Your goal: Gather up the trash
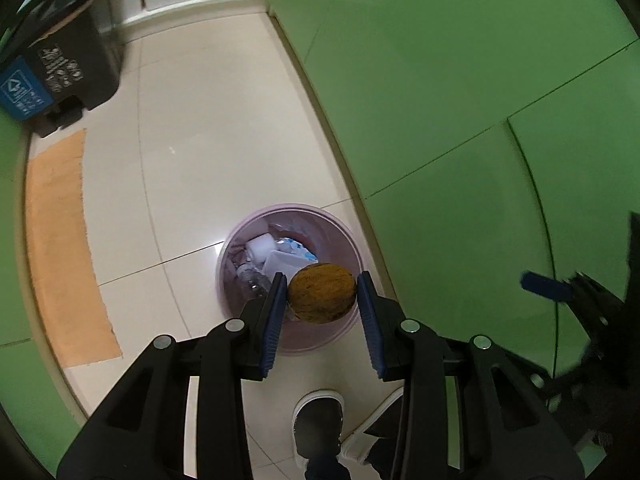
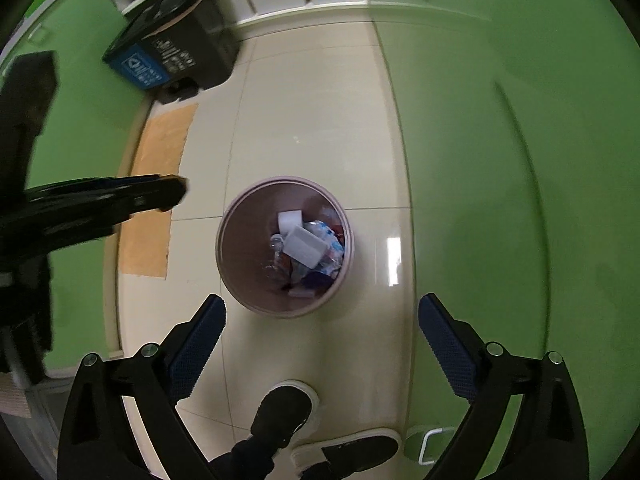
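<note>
— So, what does the left wrist view show?
— The left hand-held gripper (image 1: 322, 292) hangs over a pinkish waste bin (image 1: 240, 312) on the tiled floor (image 1: 200, 140). A round yellow-brown piece of trash (image 1: 322, 293) sits between its blue pads; the left pad touches it, the right one looks just apart, so I cannot tell whether it is clenched on it. Paper and a plastic bottle (image 1: 253, 280) lie in the bin. A dark box (image 1: 60, 76) stands far left, and a shoe (image 1: 318, 420) is near the bottom edge.
— And the right wrist view?
— The right hand-held gripper (image 2: 322, 320) is spread wide with nothing between its pads, on the near side of the same bin (image 2: 234, 264), which holds white blocks (image 2: 304, 246) and wrappers. The left tool (image 2: 120, 196) reaches in blurred from the left. Two shoes (image 2: 284, 408) stand nearest.
</note>
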A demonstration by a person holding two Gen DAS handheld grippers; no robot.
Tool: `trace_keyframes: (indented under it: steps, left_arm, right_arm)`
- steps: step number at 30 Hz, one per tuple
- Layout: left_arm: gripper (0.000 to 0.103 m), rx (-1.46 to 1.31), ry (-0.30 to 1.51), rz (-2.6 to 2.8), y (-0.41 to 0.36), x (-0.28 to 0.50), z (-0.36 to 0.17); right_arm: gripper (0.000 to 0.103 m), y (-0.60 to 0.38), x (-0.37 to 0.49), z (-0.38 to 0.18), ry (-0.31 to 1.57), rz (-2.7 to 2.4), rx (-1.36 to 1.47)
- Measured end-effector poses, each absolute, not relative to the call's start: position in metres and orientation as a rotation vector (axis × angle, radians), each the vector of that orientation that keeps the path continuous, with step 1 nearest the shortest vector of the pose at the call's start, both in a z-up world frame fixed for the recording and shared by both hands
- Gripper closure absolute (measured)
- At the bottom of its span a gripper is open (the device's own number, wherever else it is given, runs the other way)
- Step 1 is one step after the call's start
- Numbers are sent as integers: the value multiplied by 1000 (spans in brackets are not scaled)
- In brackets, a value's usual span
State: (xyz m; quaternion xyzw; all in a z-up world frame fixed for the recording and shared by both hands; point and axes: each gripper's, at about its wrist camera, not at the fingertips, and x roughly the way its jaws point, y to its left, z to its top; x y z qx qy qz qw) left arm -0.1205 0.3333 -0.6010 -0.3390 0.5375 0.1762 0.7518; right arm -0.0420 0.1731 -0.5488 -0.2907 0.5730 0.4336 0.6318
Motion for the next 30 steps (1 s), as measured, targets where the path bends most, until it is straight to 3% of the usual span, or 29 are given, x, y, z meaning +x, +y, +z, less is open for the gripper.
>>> trace_keyframes:
  steps: [1,2,3,5,11,17,30]
  left_arm:
    - [64,-741,1176,379,333,-118,-604]
    - [49,-739,1180,376,332,-115,-607]
    - [22,-737,1180,377,331,-115,-608]
    - [5,-725,1171,377,328,-112,-607]
    - [3,-691,1218,388,322,-108,-596]
    - [3,-655,1197,408,321,-122,-543]
    - [3,-572,1093,483,323,-169,-336]
  right_arm:
    - [10,168,-42,-548,1312,986,-658]
    - [10,161,-42,-547,1318,979,-642]
    - [10,158,-42,-547,1323,974,-631]
    - [10,148,-43,-542,1328,964,-611]
    - [10,138,-47,-524,1326,958,-581]
    - [9,140,-52,-482,1300,975,-568]
    - [6,158,-87,-297,1183,1077,-508]
